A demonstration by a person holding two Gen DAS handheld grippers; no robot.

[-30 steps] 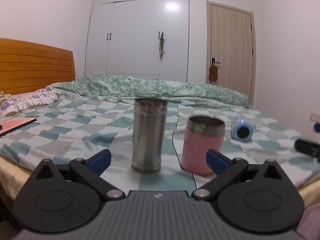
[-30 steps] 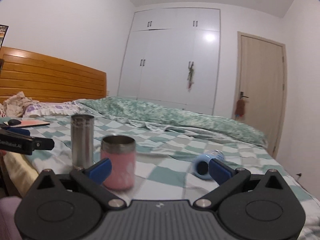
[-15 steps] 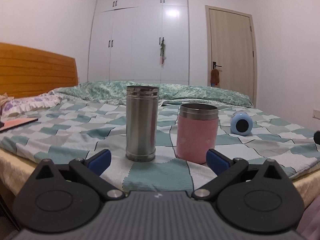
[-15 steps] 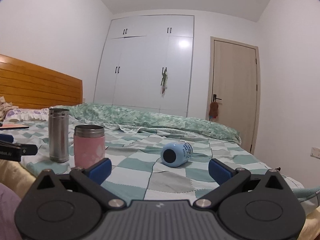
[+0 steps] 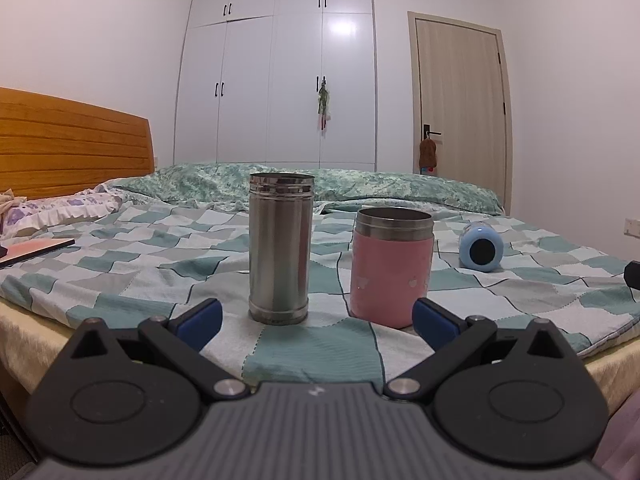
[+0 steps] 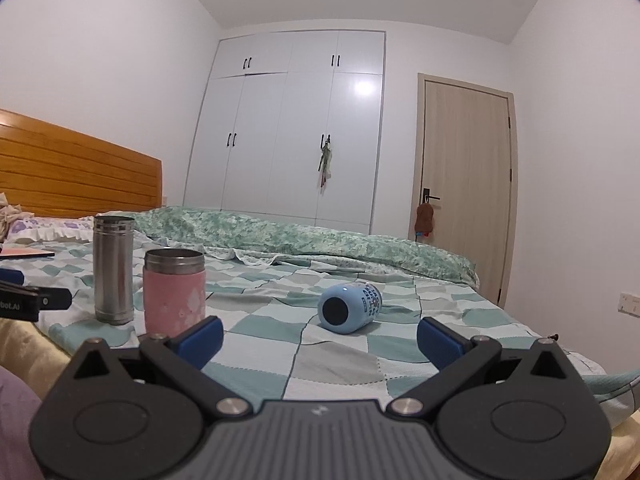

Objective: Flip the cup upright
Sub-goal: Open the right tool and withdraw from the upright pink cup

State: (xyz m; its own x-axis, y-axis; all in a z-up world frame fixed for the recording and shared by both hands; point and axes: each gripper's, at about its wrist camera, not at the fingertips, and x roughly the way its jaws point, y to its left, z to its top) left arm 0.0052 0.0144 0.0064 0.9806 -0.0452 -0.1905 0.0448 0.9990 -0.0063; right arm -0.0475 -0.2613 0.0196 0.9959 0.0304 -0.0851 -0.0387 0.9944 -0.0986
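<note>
Bedspread [image 6: 344,364]: blue cup [image 6: 349,307] sideways, pink cup [image 6: 175,292] upright.

**Soft indoor light, sharp centre, bent edges**

Both fisheye views are evenly and moderately lit, with a cool cast. 1 bright glare patch sits on the glossy wardrobe door [image 5: 340,30] [image 6: 362,89], a reflection of a lamp outside the frame. Shadows are faint: only a soft dark rim under the steel cup [image 5: 279,248] and the pink cup [image 5: 391,266]. The blue cup [image 6: 349,307] is crisp in the right wrist view. Straight lines bow near the borders, notably the door frame [image 5: 505,120], and the corners fall to black vignette. The near gripper bodies look slightly soft and dark.
</note>
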